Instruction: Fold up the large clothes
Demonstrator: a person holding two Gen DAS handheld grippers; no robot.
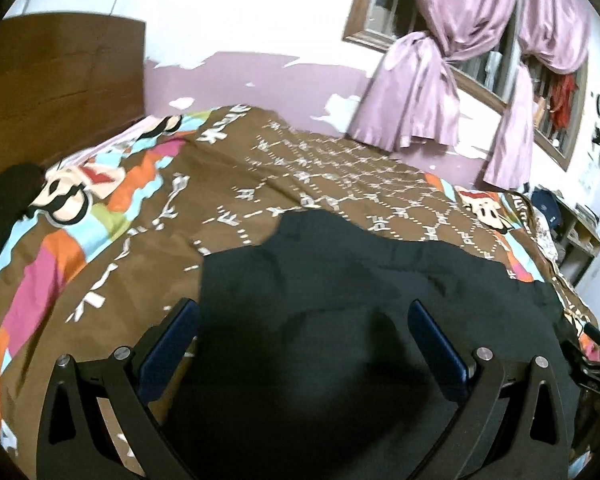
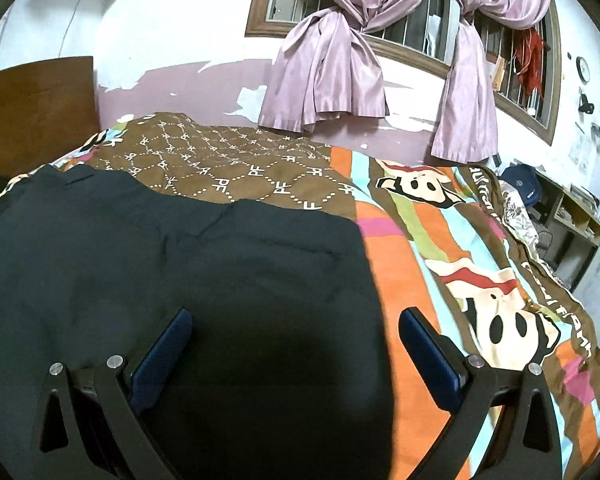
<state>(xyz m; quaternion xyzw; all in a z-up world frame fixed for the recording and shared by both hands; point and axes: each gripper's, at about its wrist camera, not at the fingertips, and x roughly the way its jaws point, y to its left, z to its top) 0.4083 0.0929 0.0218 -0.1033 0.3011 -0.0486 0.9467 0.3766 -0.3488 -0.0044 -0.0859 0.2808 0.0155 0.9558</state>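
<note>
One big dark piece of clothing [image 1: 340, 280] lies spread flat on the bed cover [image 1: 120, 240] at the near edge of the bed. It is the only piece laid out flat. One more dark bundle [image 1: 8, 200] sits at the left edge of the bed, close to the wooden headboard [image 1: 60, 68], and I cannot tell what it is.

There are two grippers, one in each view. The left gripper [image 1: 304, 320] hangs over the left part of the dark clothing — its two blue pads [image 1: 168, 344] are spread wide and nothing is between them. One pad is over the clothing's left edge and the other is over the dark cloth.

The right gripper [image 2: 296, 328] hangs over the right part of the same clothing [image 2: 180, 260]. Its two blue pads [image 2: 428, 352] are also spread wide with nothing pinched. One is over the dark cloth and the other is past the clothing's right edge, over the orange stripe of the bed cover [image 2: 440, 240].

The bed cover is brown with white letters and has bright stripes and cartoon monkey faces — three faces show in the right view.

Behind the far edge of the bed is one window [image 2: 420, 32] with bars. Two pink curtains [image 2: 332, 72] hang there, each tied in the middle. One small shelf [image 2: 572, 216] stands past the right edge of the bed.
</note>
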